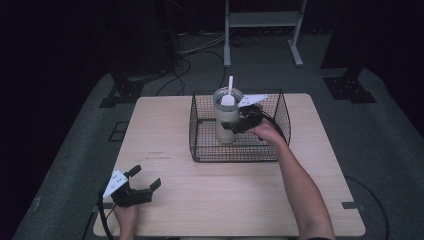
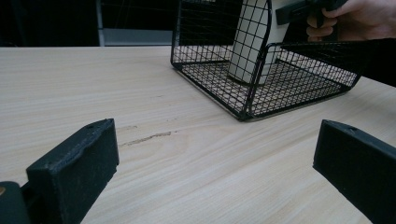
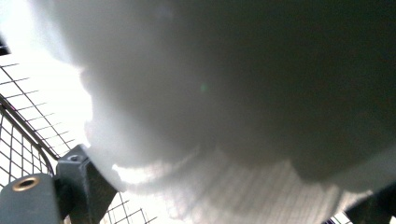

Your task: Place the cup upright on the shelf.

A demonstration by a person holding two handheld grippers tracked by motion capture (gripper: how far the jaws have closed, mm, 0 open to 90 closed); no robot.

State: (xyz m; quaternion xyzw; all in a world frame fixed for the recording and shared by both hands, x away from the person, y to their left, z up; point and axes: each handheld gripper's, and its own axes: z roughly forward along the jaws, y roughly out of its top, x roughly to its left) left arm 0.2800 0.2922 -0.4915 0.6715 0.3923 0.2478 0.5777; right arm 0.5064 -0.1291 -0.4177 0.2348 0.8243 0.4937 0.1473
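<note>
One tumbler (image 1: 227,117), cream coloured with a clear lid and a white straw (image 1: 230,86), is standing upright inside the black wire basket (image 1: 200,145) at the far middle of the table (image 1: 165,150). It is looking rigid and smooth-walled, likely slippery and top-heavy if filled, so gripping mid-body across the widest part is seeming safest; the straw is too flimsy to hold. In the right gripper view its pale wall (image 3: 233,93) is sitting between the jaws, touching or nearly so. The right gripper (image 1: 239,122) is reaching over the basket rim and pinching the body from the side. The left gripper (image 1: 141,182) is resting spread wide near the front left corner, holding nothing.
</note>
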